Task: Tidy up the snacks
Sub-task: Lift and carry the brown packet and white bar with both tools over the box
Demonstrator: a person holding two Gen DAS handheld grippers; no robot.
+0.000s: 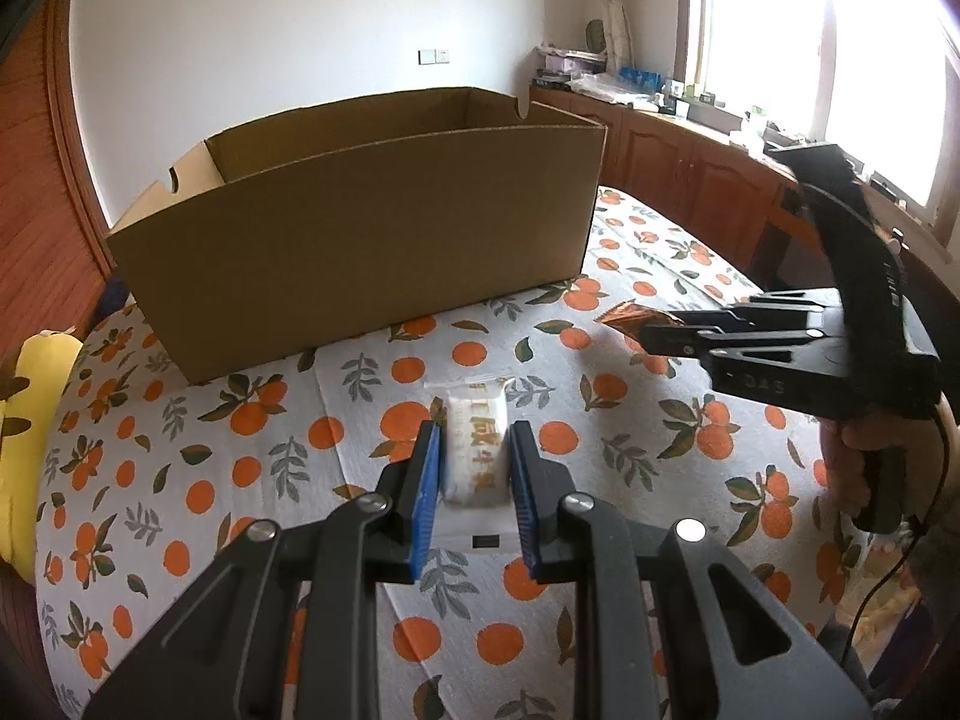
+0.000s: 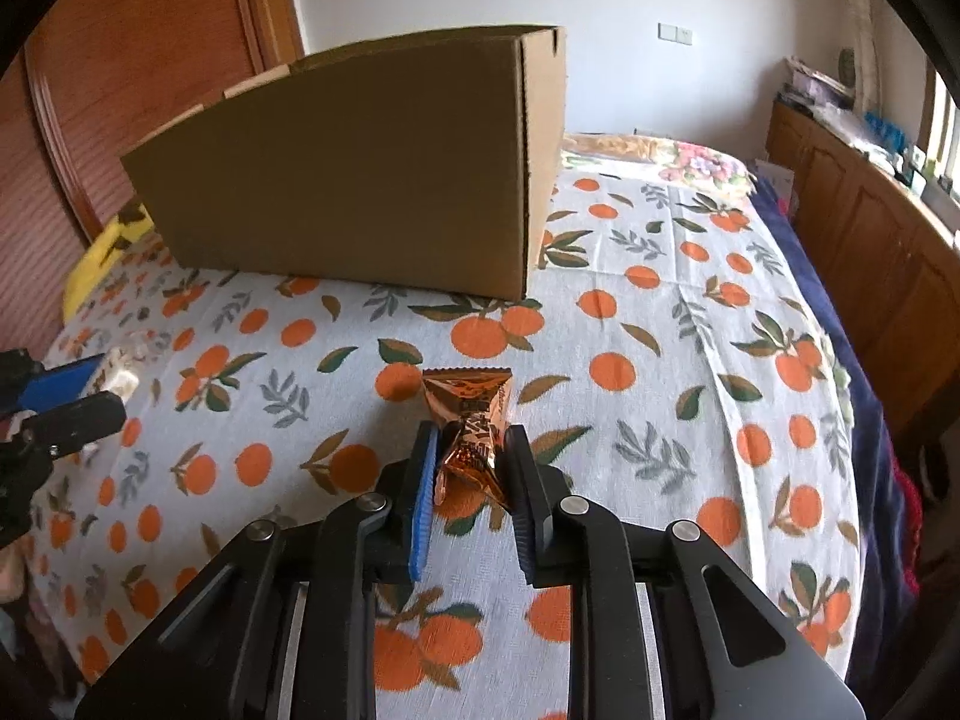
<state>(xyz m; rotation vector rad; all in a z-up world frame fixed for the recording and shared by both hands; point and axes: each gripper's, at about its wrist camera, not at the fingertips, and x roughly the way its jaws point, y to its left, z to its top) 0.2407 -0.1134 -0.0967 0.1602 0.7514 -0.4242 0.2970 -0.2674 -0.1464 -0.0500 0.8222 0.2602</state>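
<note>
a white snack packet [image 1: 474, 450] with orange print was held between the pads of the left gripper [image 1: 475, 462], above the orange-patterned cloth [image 1: 240, 468]. a shiny copper snack wrapper [image 2: 474, 420], crumpled, was pinched by the right gripper [image 2: 471, 462]. an open cardboard box [image 1: 360, 234] stood behind them on the cloth, well apart.

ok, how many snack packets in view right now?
2. A white packet is gripped in the left claw, and a copper foil packet in the right claw. The cardboard box interior mostly isn't visible, so more may be hidden inside.
</note>
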